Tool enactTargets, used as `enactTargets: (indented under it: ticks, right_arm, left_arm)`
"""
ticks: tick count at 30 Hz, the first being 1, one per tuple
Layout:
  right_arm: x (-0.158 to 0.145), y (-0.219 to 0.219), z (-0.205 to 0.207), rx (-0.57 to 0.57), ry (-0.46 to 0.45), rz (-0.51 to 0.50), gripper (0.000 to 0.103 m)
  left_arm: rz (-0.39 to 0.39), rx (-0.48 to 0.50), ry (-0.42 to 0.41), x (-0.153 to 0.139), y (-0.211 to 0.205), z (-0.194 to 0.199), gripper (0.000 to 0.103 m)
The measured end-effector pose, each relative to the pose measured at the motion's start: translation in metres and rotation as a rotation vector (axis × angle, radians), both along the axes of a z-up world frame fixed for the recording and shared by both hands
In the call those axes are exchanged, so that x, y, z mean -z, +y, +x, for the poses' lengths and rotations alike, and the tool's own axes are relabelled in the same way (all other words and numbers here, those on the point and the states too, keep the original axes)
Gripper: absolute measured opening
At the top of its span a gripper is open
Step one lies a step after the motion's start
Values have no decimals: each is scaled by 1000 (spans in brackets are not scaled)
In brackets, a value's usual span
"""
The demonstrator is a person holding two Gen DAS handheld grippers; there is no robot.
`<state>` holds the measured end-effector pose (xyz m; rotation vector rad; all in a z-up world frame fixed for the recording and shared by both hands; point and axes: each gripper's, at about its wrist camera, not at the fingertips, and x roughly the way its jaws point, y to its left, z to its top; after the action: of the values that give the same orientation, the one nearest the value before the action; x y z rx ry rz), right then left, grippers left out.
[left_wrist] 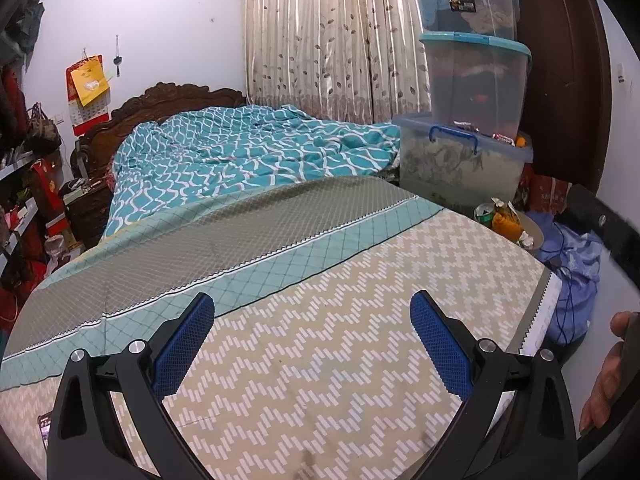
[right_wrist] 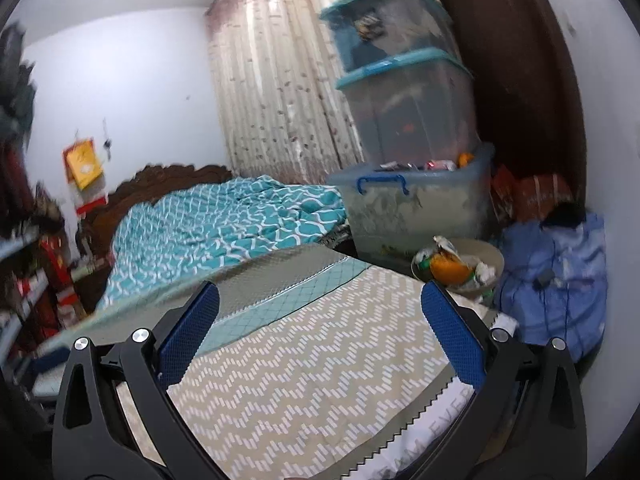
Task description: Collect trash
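The left gripper (left_wrist: 312, 344) is hanging over the foot of the bed with its blue-padded fingers (left_wrist: 442, 344) spread wide and nothing between them. Directly under and ahead of it the zigzag-patterned bedspread (left_wrist: 320, 360) is lying flat, and beyond that a teal quilt (left_wrist: 248, 152) is bunched toward the carved headboard (left_wrist: 172, 100). Far off to its right, past the bed's corner, a round bin (left_wrist: 534, 232) is sitting on the floor, holding trash (left_wrist: 506, 218): a green can, orange peel and crumpled wrappers. A hand (left_wrist: 608, 376) is showing at the right edge of that view.

The right gripper (right_wrist: 320, 324) is also hovering over the bedspread (right_wrist: 304, 392), fingers (right_wrist: 454, 336) wide apart and gripping nothing. The same bin (right_wrist: 496, 256) is sitting just beyond its right fingertip, off the bed's edge, with the trash (right_wrist: 450, 268) heaped inside it. Behind the bin, stacked clear storage boxes (right_wrist: 408, 120) are rising against the curtain (right_wrist: 276, 88), and to the bin's right a blue cloth bundle (right_wrist: 560, 280) is slumping on the floor. This view is somewhat blurred.
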<state>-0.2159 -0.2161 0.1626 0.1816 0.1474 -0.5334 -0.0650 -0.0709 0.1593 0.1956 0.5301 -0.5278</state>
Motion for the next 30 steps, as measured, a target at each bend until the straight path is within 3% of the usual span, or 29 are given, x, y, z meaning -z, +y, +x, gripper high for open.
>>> enactTargets:
  ticks: [4,10,14,19,22,26,30]
  right_arm:
    - [8,-17,0,6,9,100,100]
    - [12,-20,3,-1,24,95,100]
    - [17,-35,1,18,22,159,100]
    - [15,-26,2,2,33,93,100]
    - [17,-35,0,11,21,146,100]
    - [16,-28,0,-4,28,108,100]
    - [20,-31,1,-6,38,141,100]
  left_arm:
    - [2,13,12,3,-4,4,94]
    - [8,21,15,5,-10,4,95]
    - [9,42,21,7,-16,3,95]
    - [8,62,30,9,-22,2,95]
    - [9,61,34,9,-24,1,95]
    - [12,51,40,11,-25,3,95]
    - [15,51,39,11,-25,3,95]
